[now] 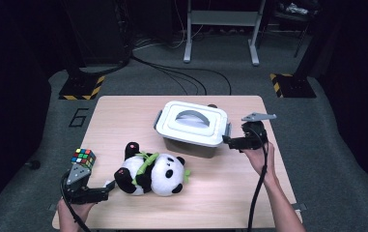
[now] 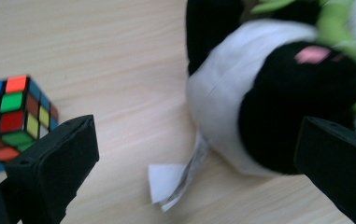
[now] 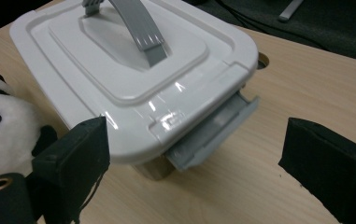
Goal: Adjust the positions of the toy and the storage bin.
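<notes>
Wood table (image 1: 123, 111), pale grain, holds it all. At far left sits a Rubik's cube (image 1: 83, 157), just beside and beyond your left gripper (image 1: 105, 191). Its jaws are spread, nothing between them, aimed at the plush panda (image 1: 150, 174), which lies on its back mid-table, front of centre; in the left gripper view the white care tag (image 2: 173, 179) sticks out onto the table between the jaws, and the panda's black leg (image 2: 288, 107) sits just ahead of the far jaw. Behind the panda stands the white lidded box (image 1: 191, 123), grey handle (image 1: 191, 116) on top, grey side latch (image 3: 213, 135) facing your right gripper (image 1: 227, 140). That gripper is spread wide, gripping nothing, jaws close beside the latch end. Black cables (image 1: 181, 77) cross the floor behind the table.
</notes>
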